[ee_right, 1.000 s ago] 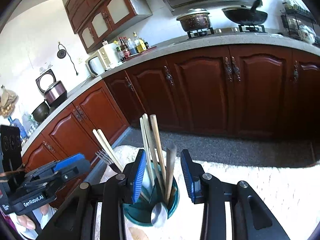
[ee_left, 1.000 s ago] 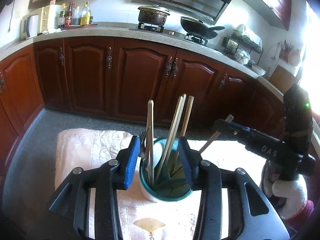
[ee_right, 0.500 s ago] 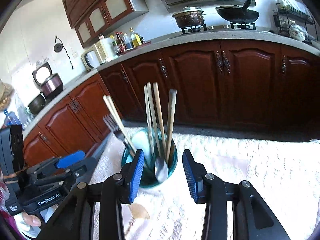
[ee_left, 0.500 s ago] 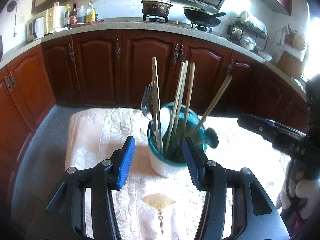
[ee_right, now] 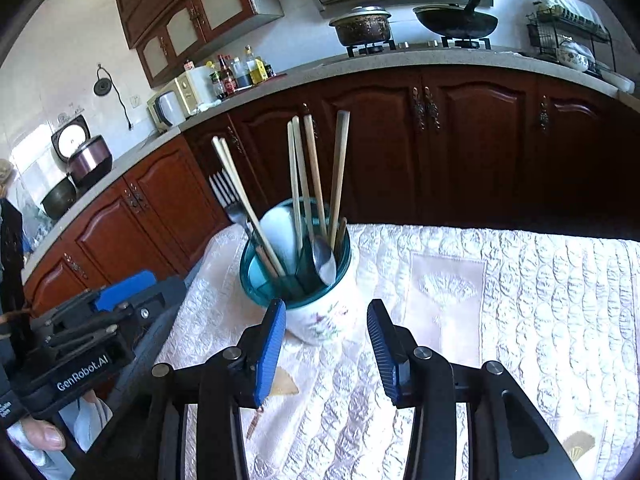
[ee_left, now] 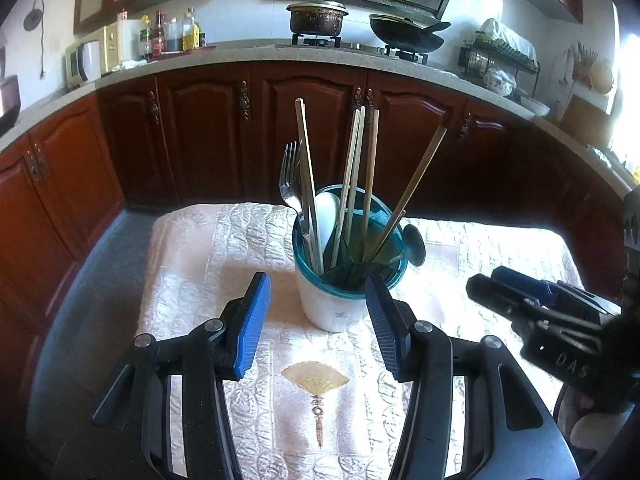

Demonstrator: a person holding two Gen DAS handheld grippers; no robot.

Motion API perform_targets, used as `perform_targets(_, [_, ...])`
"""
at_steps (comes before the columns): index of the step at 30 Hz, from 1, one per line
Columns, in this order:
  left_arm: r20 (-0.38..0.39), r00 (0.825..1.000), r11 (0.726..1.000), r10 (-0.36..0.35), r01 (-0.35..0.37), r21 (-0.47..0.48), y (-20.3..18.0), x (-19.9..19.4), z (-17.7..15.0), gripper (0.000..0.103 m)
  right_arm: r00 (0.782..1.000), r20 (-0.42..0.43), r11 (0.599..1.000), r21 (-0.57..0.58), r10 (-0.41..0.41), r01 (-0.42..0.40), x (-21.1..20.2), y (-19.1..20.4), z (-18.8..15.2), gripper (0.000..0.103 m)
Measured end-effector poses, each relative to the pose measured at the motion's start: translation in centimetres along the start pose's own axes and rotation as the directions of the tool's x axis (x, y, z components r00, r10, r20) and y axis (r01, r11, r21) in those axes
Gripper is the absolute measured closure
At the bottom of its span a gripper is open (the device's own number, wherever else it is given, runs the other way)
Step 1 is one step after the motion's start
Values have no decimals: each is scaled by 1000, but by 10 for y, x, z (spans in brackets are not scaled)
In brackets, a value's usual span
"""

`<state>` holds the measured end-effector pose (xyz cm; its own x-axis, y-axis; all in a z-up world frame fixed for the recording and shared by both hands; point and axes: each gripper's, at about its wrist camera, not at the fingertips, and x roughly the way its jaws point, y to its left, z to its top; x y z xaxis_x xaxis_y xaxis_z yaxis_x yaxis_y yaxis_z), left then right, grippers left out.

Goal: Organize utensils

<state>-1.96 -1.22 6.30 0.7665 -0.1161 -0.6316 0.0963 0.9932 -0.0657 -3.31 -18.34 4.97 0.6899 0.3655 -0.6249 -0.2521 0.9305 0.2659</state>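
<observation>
1. Holder [ee_left: 340, 280] w/ chopsticks [ee_left: 362, 176], fork [ee_left: 291, 178], spoons sits mid-bench on the quilted cloth [ee_left: 200, 264].
2. Left gripper [ee_left: 318, 322] spread, empty, just short of holder; right gripper [ee_right: 326, 350] likewise.
3. Looks finished, I think: I'd lift both straight clear, no nudging the cup.

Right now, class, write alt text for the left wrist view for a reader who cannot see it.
A teal-rimmed utensil holder packed with chopsticks, a fork and spoons stands on a cream tablecloth. The left gripper sits just before it, jaws open and empty; the right gripper waits at right.
</observation>
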Motion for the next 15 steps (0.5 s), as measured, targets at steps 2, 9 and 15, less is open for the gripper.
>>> perform_targets(2, [2,1000,1000,24,-24,14,-2,-1,-2,54,1000,-8,1000,-11,-7,7,1,3,-3,62])
perform_targets(9, [6,997,996,76,-77,39,-4,-2,-8,54,1000,-8,1000,-12,-19,18,-1,4,-8,61])
perform_targets(15, [7,995,994,99,-99,44,-4,-3,-11,54,1000,-7,999,-21,-27,27,-2,6,-10,61])
